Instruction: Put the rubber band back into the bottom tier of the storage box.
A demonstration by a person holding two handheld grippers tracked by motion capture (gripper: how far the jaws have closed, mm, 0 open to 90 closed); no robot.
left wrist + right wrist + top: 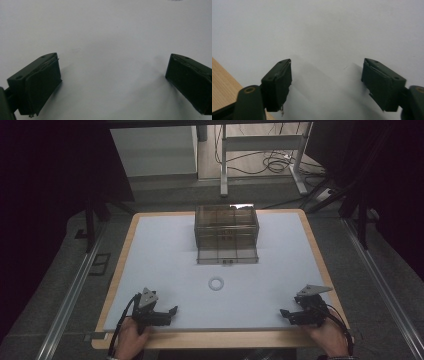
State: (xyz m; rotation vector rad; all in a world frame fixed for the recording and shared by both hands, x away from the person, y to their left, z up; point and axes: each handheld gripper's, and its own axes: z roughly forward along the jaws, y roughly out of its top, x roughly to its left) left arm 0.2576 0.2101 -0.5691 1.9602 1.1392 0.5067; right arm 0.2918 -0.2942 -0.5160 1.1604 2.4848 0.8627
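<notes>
- High view, nearest the camera: the person's left hand [131, 336] and right hand [327, 335] rest at the near edge of the table [120, 270], each holding a gripper.
- High view: the left gripper [171, 312] and the right gripper [283, 314] sit low over the white mat [165, 250], well apart, each aimed inward toward the middle. Neither touches an object.
- High view: the white ring [216, 283] lies flat on the mat between the grippers and somewhat farther out. Beyond it stands the clear drawer box [226, 227], its lowest drawer [227, 256] pulled out toward the ring.
- Left gripper view: the left gripper [112, 72] has its jaws spread wide, with bare mat [105, 30] between them and nothing held.
- Right gripper view: the right gripper [327, 72] likewise stands with jaws apart over the mat [324, 27]; the wooden table edge [222, 82] shows at the lower left.
- Risk, judged: the ring is thin and lies flat, so a jaw that lands on its top, not astride its rim, would likely push it across the smooth mat.
- Risk, judged: the open drawer stands just beyond the ring; an overshooting reach could knock the drawer or shift the box.
</notes>
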